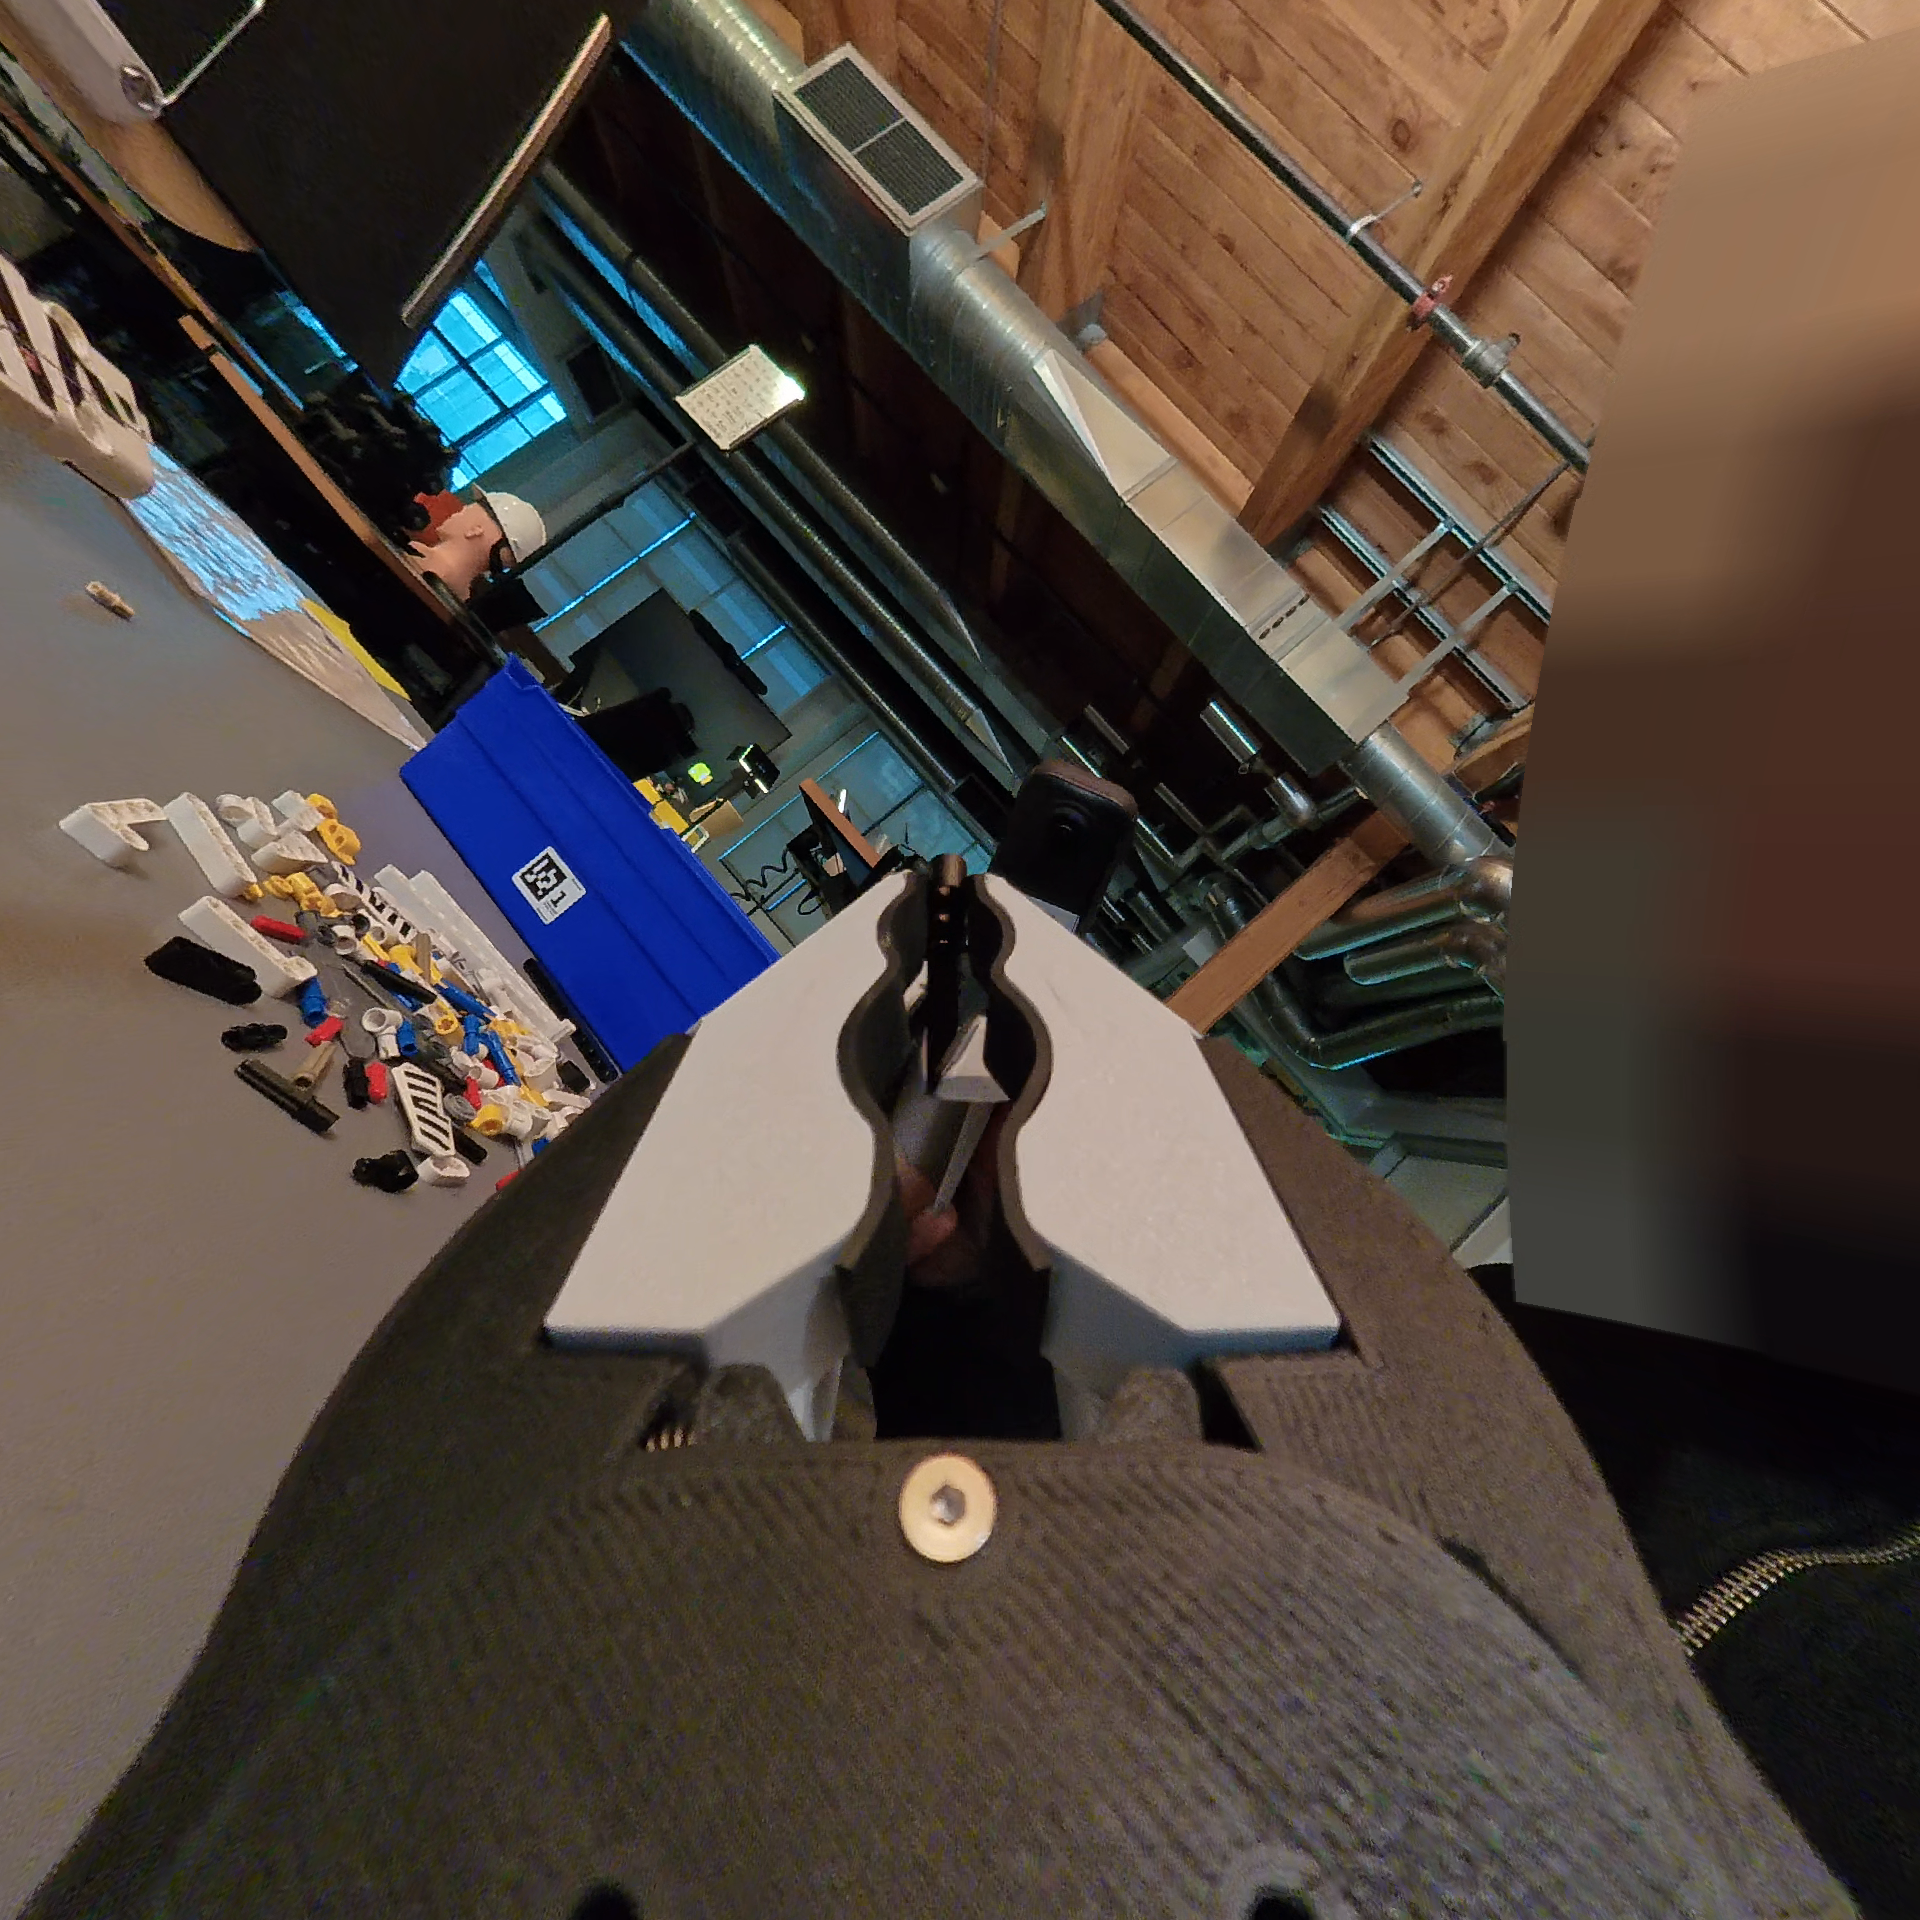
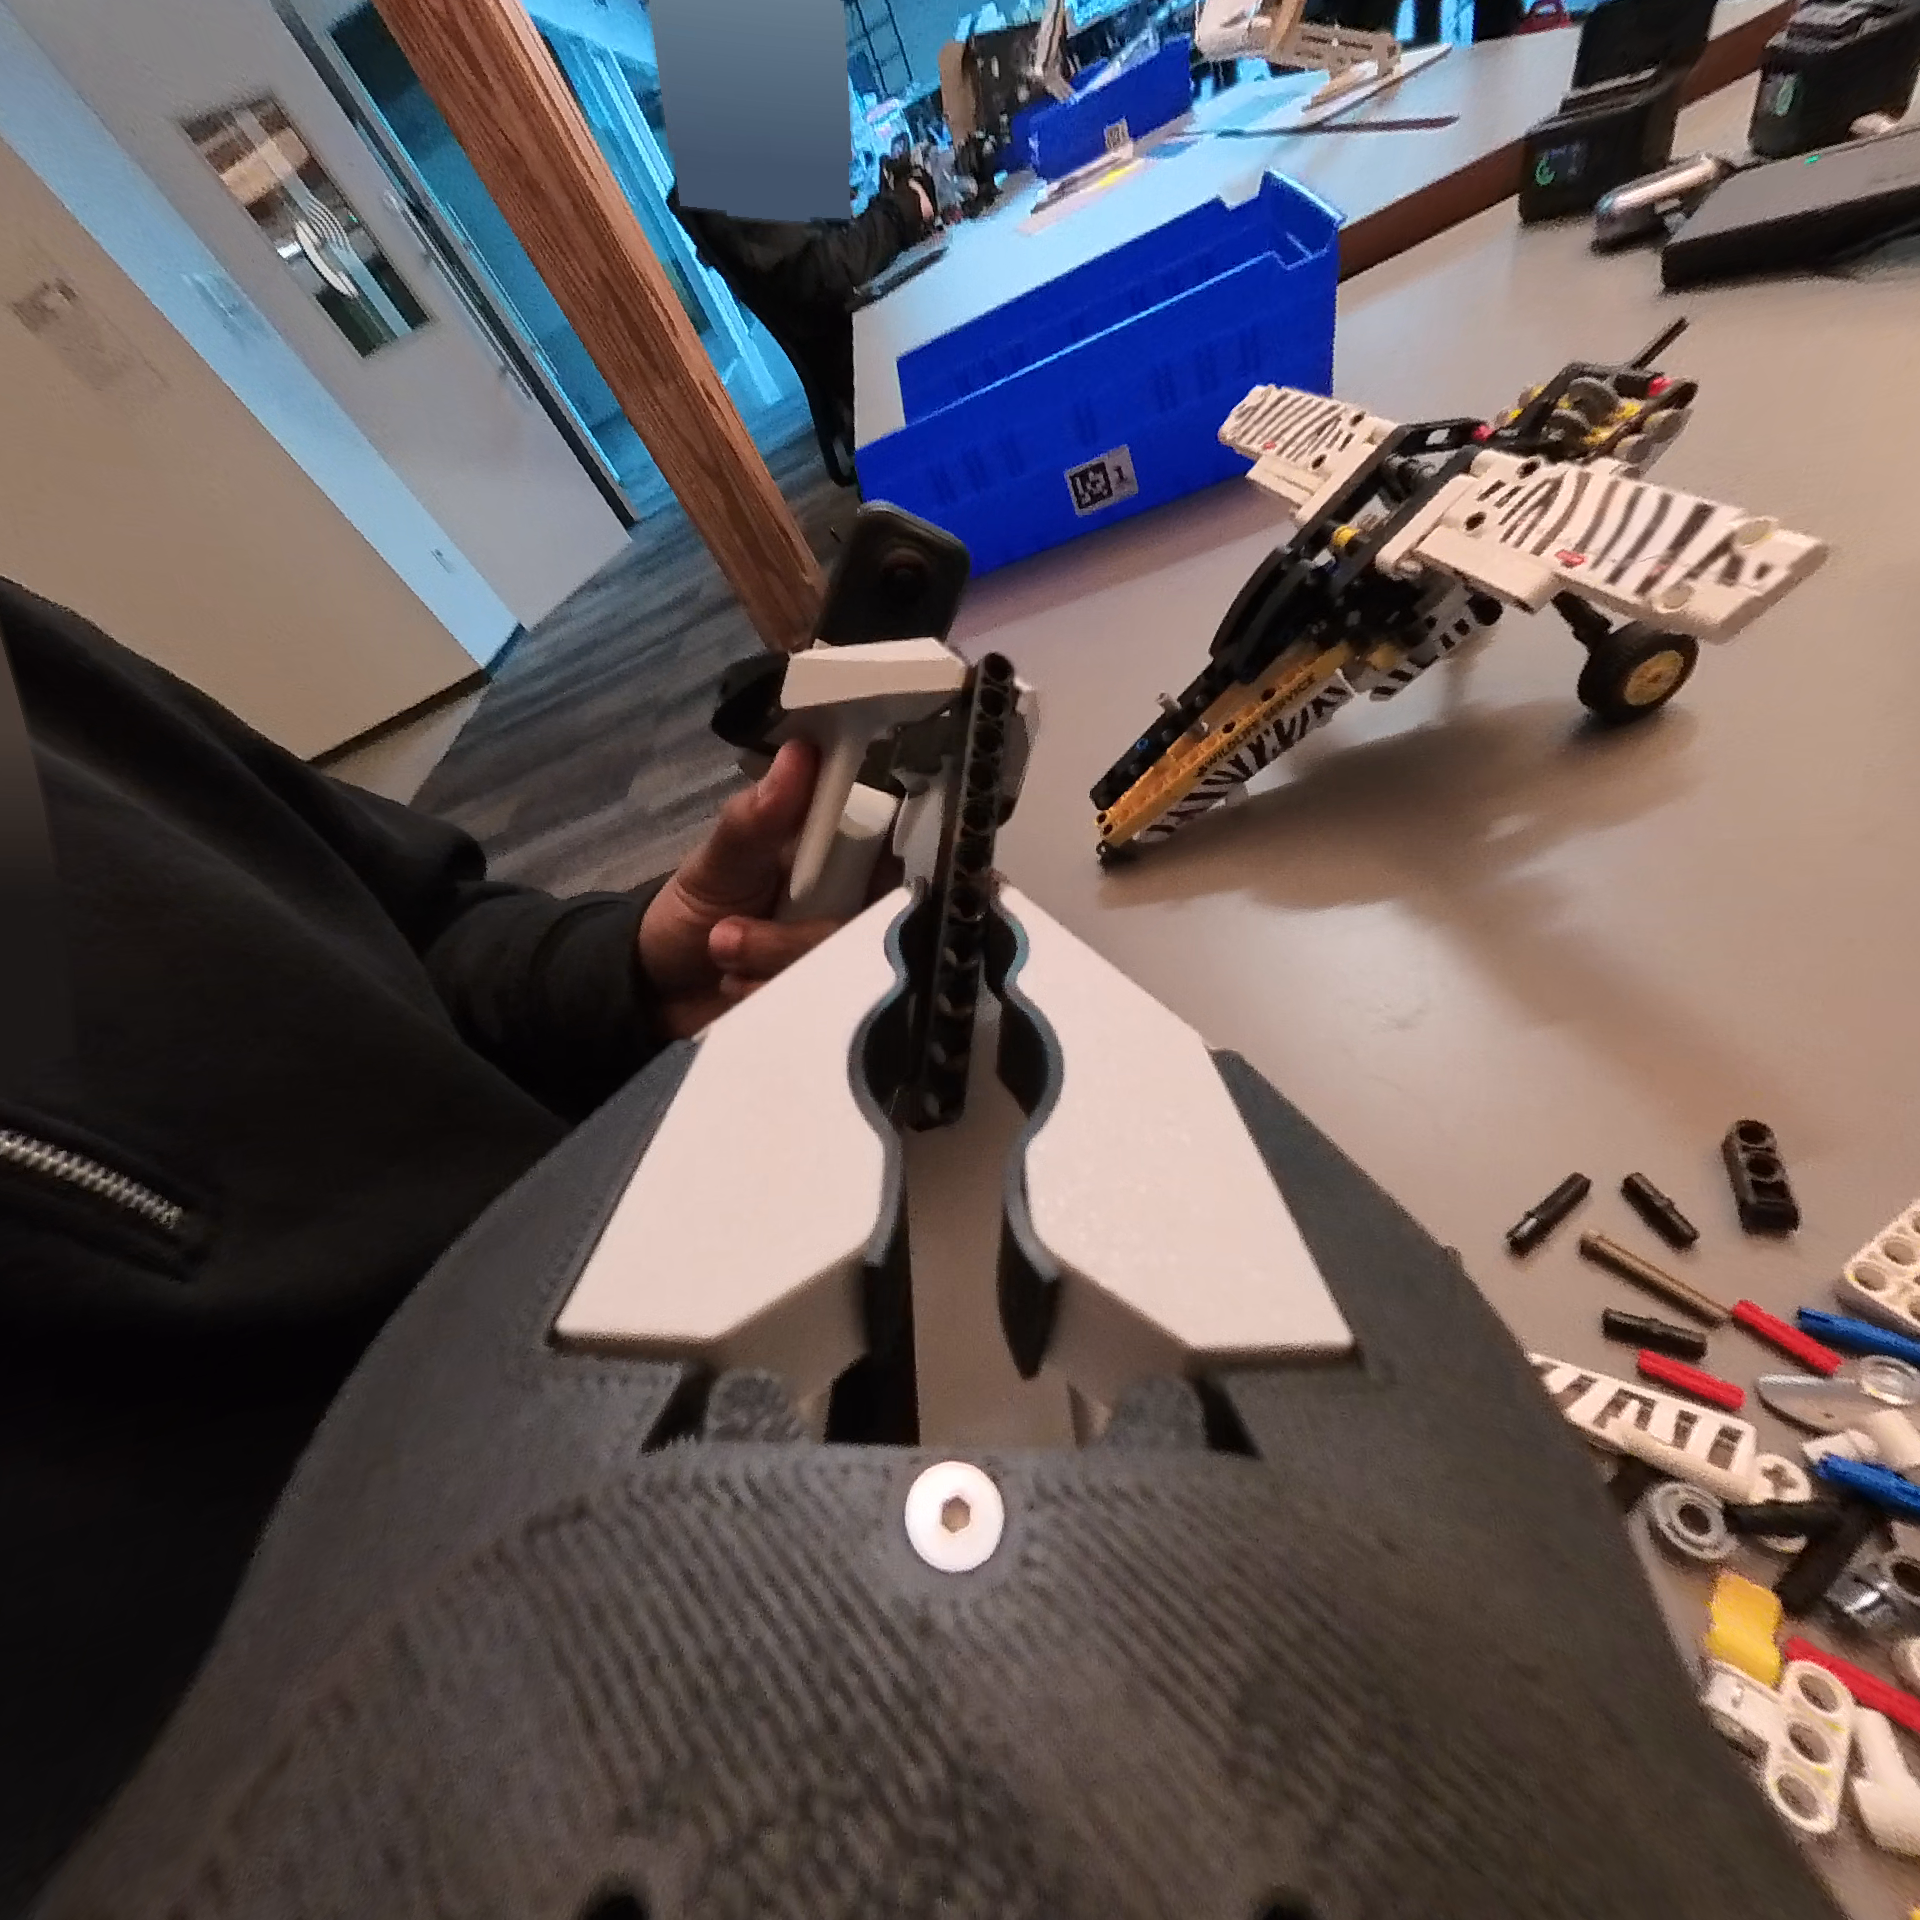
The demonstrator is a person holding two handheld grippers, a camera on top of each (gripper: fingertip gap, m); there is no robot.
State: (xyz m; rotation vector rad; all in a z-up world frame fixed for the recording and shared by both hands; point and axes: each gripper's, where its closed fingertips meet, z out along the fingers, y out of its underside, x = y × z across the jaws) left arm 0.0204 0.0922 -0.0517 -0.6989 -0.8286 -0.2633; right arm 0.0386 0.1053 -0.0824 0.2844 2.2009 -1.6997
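Observation:
My right gripper (image 2: 961, 914) is shut on the lower part of a long black beam with a row of holes (image 2: 982, 790), which stands up between its pads. My left gripper (image 2: 951, 696), held by a hand (image 2: 727, 883), grips the same beam near its upper end. In the left wrist view my left gripper (image 1: 948, 896) is shut on the black beam (image 1: 945, 935), seen edge on. The right gripper's black camera (image 1: 1070, 831) shows just behind it. Both grippers are lifted above the grey table (image 2: 1351, 987).
A zebra-striped model plane with yellow parts (image 2: 1455, 540) stands on the table to the right. A blue bin (image 2: 1101, 395) lies behind it and also shows in the left wrist view (image 1: 582, 852). Loose building parts lie in a pile (image 2: 1766, 1455), also seen in the left wrist view (image 1: 395, 997). Both grippers' tips are close together, under 4 cm apart.

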